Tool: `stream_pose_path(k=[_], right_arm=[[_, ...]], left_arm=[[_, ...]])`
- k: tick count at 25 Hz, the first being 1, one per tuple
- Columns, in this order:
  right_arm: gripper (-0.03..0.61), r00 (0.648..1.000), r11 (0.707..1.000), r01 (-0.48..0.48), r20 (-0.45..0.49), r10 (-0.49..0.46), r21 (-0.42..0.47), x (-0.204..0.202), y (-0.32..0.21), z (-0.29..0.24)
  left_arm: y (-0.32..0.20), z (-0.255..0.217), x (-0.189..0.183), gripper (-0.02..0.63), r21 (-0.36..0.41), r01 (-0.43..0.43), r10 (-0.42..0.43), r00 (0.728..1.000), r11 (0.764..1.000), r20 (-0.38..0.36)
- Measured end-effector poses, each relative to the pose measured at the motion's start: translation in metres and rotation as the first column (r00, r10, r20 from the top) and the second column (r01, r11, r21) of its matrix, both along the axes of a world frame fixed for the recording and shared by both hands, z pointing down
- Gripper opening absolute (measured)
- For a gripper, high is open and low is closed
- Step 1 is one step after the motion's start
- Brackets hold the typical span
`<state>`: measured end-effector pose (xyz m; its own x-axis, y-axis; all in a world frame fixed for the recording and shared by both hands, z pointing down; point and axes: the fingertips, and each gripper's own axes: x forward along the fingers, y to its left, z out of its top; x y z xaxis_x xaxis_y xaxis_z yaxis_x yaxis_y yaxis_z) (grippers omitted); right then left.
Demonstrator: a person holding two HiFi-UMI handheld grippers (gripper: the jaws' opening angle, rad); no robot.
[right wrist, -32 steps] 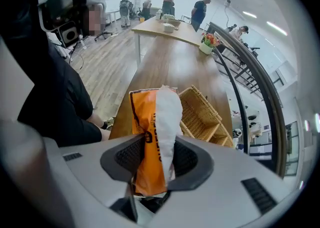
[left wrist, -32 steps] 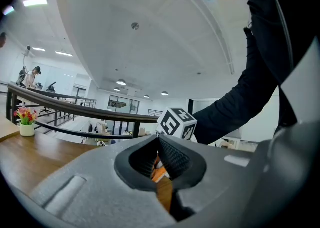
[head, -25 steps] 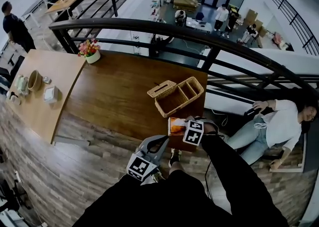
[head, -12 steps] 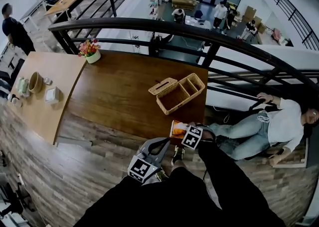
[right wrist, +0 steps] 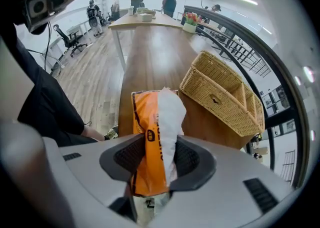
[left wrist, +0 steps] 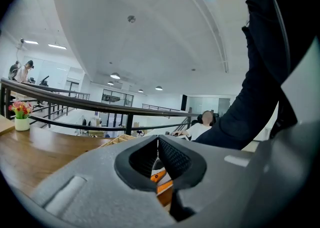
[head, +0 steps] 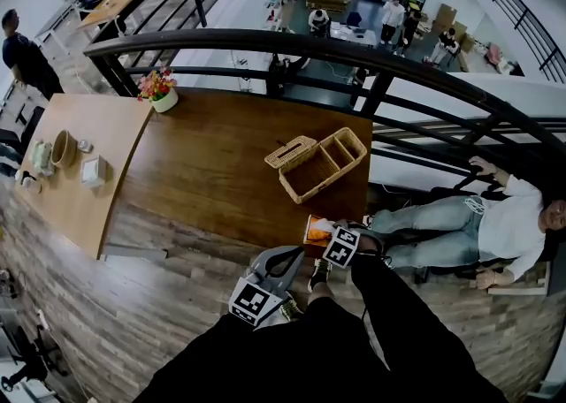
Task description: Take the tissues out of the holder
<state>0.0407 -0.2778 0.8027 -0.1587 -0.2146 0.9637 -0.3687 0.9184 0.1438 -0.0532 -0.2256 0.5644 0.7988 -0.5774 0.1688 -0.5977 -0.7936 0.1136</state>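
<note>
Right gripper (right wrist: 158, 158) opening, tissue pack (right wrist: 150, 122) between jaws, seemingly above table (right wrist: 150, 57) edge

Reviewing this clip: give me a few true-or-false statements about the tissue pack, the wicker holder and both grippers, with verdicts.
1. The right gripper has the orange tissue pack between its fingers. True; the fingers are opening, with the pack between them.
2. The tissue pack lies inside the wicker holder. False: it is outside, at the near edge of the table. The holder's open compartments look empty.
3. The left gripper grips a tissue. False: its fingers are together with nothing between them.
4. A flower pot stands at the table's far corner. True.
</note>
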Motion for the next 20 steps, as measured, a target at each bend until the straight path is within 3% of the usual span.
stream_pose_path(k=[6, 10, 20], right_arm=[[0.169, 1.0, 1.0, 0.008, 0.007, -0.008, -0.024, 0.0, 0.004, 0.005], [0.245, 1.0, 0.999, 0.021, 0.012, -0.02, -0.045, 0.0, 0.007, 0.005], [0.291, 0.988, 1.0, 0.018, 0.154, -0.018, 0.005, 0.005, 0.002, -0.044]], left_arm=[[-0.004, 0.001, 0.003, 0.011, -0.009, -0.002, 0.002, 1.0, 1.0, 0.003], [-0.007, 0.002, 0.005, 0.011, -0.009, -0.001, 0.001, 1.0, 1.0, 0.007], [-0.014, -0.002, 0.015, 0.011, -0.003, -0.009, 0.009, 1.0, 1.0, 0.009]])
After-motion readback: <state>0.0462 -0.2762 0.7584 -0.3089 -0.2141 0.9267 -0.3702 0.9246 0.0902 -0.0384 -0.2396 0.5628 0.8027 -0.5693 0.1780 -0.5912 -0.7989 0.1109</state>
